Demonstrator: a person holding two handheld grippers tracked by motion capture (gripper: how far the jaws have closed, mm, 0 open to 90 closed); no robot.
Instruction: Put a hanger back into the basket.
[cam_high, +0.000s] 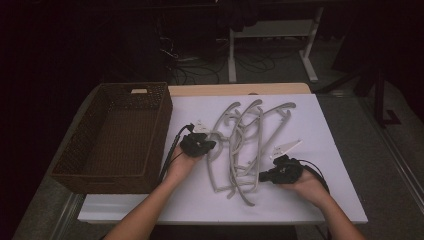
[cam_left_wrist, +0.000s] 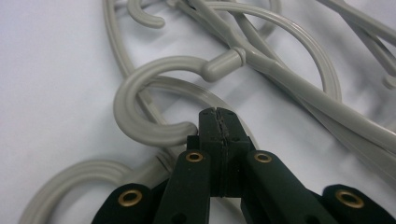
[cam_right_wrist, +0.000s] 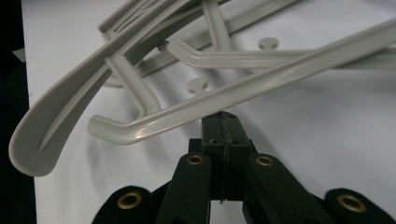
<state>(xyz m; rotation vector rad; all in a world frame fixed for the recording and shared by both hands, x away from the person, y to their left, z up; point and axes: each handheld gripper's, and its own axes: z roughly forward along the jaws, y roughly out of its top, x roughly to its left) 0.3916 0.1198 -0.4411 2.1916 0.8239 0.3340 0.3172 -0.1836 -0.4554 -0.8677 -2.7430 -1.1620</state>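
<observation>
High view: a tangle of grey plastic hangers (cam_high: 245, 145) is seen lying on the white table (cam_high: 330, 125), with a wicker basket (cam_high: 117, 135) standing to the left of it. The left gripper (cam_high: 209, 145) is held at the hook end of the pile and the right gripper (cam_high: 264, 176) at the lower right arm ends. Both sets of jaws are pressed together with nothing caught between them, as is shown along the left gripper (cam_left_wrist: 219, 116) and the right gripper (cam_right_wrist: 223, 119) in their own views. In the left gripper view, the closed tip is set just beside a curved hook (cam_left_wrist: 140, 102), touching or nearly so. In the right gripper view, a hanger arm (cam_right_wrist: 243, 88) crosses just above the closed tip. Trouble could be expected from the interlocking: if one hanger were lifted, its hook could snag the neighbours and the whole bundle could be dragged or dropped. A grasp could also be missed, since the jaws would first have to be opened around a thin, smooth bar.
</observation>
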